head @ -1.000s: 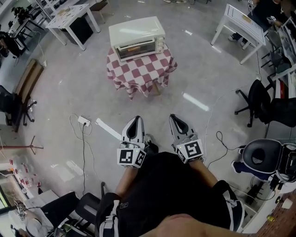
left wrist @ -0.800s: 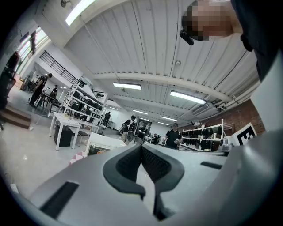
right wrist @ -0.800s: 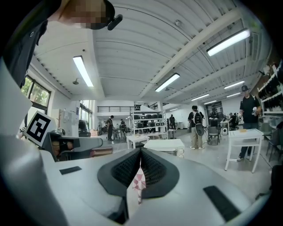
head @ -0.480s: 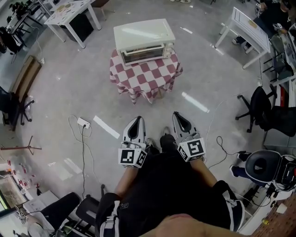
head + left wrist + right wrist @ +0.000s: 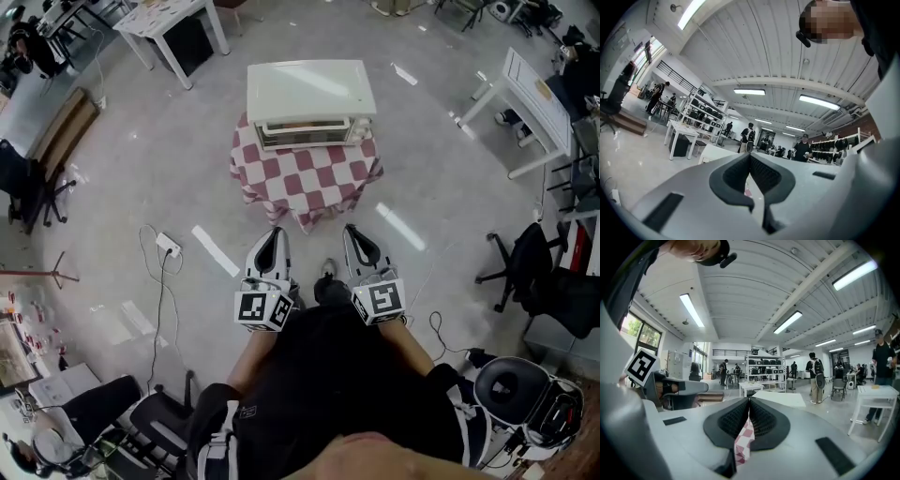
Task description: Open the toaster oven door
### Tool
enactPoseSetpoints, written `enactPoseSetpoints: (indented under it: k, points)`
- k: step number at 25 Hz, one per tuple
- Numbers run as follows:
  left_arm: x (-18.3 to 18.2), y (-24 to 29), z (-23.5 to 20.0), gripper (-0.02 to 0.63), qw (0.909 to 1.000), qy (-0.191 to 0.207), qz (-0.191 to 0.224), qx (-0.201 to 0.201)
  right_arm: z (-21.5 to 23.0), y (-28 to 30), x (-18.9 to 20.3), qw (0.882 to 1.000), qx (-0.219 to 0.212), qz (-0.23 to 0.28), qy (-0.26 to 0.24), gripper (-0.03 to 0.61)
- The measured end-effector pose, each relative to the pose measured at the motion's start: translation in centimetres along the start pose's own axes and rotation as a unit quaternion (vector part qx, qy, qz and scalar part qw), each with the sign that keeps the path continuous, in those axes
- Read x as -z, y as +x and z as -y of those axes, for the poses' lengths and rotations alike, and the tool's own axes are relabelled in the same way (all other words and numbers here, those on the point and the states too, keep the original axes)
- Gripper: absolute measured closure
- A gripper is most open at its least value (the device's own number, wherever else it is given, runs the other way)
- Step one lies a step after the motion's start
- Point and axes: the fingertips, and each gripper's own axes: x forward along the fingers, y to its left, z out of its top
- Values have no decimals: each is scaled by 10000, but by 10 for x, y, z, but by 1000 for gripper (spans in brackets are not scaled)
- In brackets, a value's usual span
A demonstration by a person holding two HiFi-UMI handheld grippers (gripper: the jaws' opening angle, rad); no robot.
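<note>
A: Big open floor (image 5: pixel 141 169) here, and dead ahead stands a small table under a red-checked cloth (image 5: pixel 309 183). Where's the target?

B: The toaster oven (image 5: pixel 311 94) sits toward the cloth's far edge. Its door (image 5: pixel 307 132) faces the person and is shut. There's bare cloth in front of it, room, I'd say, for the door to drop.

A: And the claws?

B: The left gripper (image 5: pixel 274 234) and right gripper (image 5: pixel 352 232) are held level, side by side at the waist. Both are pinched together with nothing in them, well short of the table's near edge. That reads to me as a carrying pose for the approach.

A: Anything in the way?

B: Not on the straight line. A power strip (image 5: pixel 170 246) and its cable lie off to the left. A white desk (image 5: pixel 530 94) and an office chair (image 5: pixel 525 267) stand well apart on the right.
</note>
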Motion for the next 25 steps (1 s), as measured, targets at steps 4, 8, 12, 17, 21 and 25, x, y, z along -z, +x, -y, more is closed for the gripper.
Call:
enactPoseSetpoints:
  k: [4,8,12,17,21,25]
  points:
    - [-9,40,0,604,9998,-70,118,-170,31,33,0,9998,-170,-52,-110,551]
    - [-11,67,-9,604,9990,-73,142,-414,55,58,0,9995,-310,-51,-48,551]
    - [-7,89,-29,604,9978,-117,44,-653,72,78,2,9992,-368,-123,120,551]
    - [6,124,-62,604,9971,-245,-154,-706,83,107,1,9991,-367,-154,165,551]
    - [21,149,-91,604,9960,-320,-457,-693,83,135,-1,9993,-254,-221,183,552]
    - [33,175,-119,604,9947,-442,-694,-620,83,160,-6,9992,-173,-254,242,551]
